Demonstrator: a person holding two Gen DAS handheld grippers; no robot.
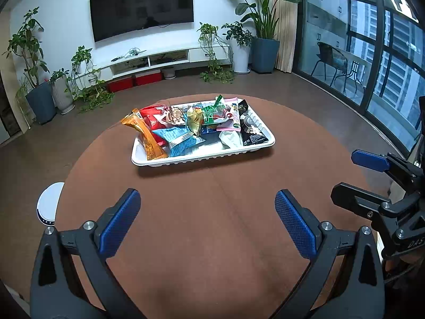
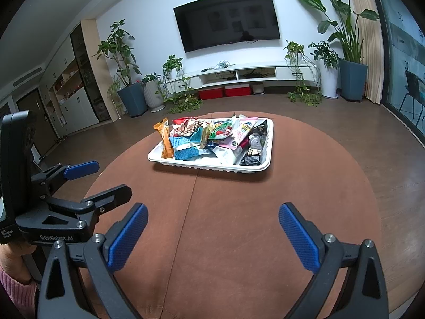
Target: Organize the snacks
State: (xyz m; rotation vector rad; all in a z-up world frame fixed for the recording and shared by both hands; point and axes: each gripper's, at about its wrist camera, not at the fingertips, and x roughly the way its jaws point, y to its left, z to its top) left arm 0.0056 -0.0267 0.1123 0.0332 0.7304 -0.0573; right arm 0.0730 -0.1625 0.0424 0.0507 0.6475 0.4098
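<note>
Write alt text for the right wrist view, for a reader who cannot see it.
An open right hand-held gripper hovers empty over a round brown table, facing a white tray heaped with snack packets. The left hand-held gripper, also open, sits at the left edge; beyond are a wall-mounted TV and potted plants.

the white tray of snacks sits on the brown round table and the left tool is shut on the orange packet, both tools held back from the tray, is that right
Not quite. The left tool is open and holds nothing; the orange packet lies in the white tray, as the left wrist view shows. The rest stands: the tray sits on the brown round table and the right tool is also back from it.
</note>
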